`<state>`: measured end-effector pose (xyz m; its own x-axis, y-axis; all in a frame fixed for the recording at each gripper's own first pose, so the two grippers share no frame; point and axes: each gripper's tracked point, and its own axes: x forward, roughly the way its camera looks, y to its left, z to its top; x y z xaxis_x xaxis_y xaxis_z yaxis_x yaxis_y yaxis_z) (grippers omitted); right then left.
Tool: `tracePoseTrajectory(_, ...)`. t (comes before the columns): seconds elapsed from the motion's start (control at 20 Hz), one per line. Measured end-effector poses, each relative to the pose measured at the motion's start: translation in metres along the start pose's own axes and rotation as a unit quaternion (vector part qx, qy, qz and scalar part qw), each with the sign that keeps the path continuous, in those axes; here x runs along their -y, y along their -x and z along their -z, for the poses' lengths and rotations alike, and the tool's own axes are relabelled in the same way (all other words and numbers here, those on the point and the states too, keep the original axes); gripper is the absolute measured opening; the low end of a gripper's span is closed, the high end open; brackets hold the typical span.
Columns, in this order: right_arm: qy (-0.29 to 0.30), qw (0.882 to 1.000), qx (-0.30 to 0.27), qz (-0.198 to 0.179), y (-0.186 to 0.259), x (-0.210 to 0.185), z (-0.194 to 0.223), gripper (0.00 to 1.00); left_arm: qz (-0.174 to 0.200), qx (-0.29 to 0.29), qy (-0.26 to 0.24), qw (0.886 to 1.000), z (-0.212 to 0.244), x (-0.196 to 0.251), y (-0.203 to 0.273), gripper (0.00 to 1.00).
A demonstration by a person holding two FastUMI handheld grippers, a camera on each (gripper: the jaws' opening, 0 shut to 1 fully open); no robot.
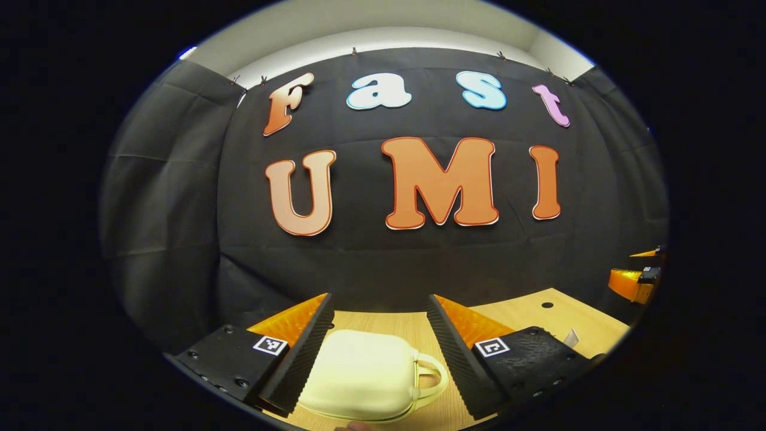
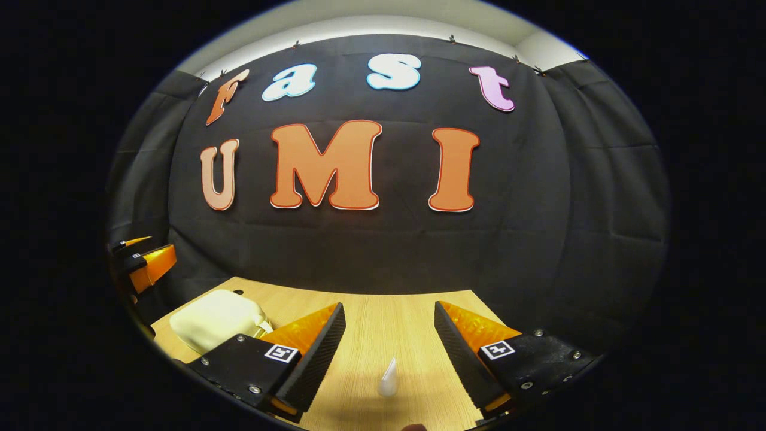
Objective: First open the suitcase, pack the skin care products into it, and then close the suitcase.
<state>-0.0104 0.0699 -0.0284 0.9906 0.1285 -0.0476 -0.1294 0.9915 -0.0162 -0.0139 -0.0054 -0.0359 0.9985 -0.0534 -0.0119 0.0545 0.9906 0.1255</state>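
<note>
Suitcases: one, a small cream suitcase (image 1: 365, 374), lay closed on the wooden table (image 1: 538, 317), its loop handle (image 1: 432, 376) pointing to the right in the left gripper view. In the right gripper view the same case (image 2: 212, 320) sat at the table's left end.
Skin care products: one counted, a small white tube (image 2: 389, 378) standing on the table (image 2: 389, 323), well apart from the suitcase; a white sliver beside the right-hand finger in the left gripper view could not be told.
Grippers: two.
Left gripper (image 1: 380, 335): fingers spread wide, hovering above the suitcase, one to each side of it; neither pressed on it as far as could be seen. It also appeared at the left edge of the right gripper view (image 2: 140, 263), where the state of its fingers could not be told.
Right gripper (image 2: 389, 341): fingers spread wide over bare table, the tube in line between them but not gripped. It also appeared at the right edge of the left gripper view (image 1: 637, 278).
Table holes: one dark round hole (image 1: 547, 305) near the far right edge.
</note>
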Motion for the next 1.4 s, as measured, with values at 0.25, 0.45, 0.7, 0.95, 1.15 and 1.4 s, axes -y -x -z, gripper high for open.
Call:
tracePoseTrajectory(0.25,0.004,1.000,-0.009,0.006,0.001,0.008,0.012,0.95,0.015,-0.009,-0.089,0.996,0.015,0.017,0.000,0.97)
tracePoseTrajectory(0.45,-0.008,1.000,-0.026,0.016,0.001,0.020,0.030,0.95,0.048,-0.038,-0.213,0.975,0.053,0.043,0.003,0.99)
tracePoseTrajectory(0.7,-0.027,0.997,-0.054,0.040,0.004,0.046,0.058,0.95,0.108,-0.070,-0.401,0.907,0.129,0.075,0.005,0.98)
tracePoseTrajectory(0.95,-0.046,0.993,-0.085,0.074,0.012,0.081,0.087,0.95,0.141,-0.102,-0.536,0.826,0.207,0.096,0.001,0.99)
tracePoseTrajectory(1.15,-0.067,0.987,-0.102,0.103,0.019,0.106,0.103,0.95,0.143,-0.130,-0.582,0.790,0.239,0.104,-0.014,0.98)
tracePoseTrajectory(1.4,-0.074,0.981,-0.114,0.135,0.029,0.133,0.117,0.95,0.131,-0.143,-0.602,0.775,0.251,0.101,-0.038,0.94)
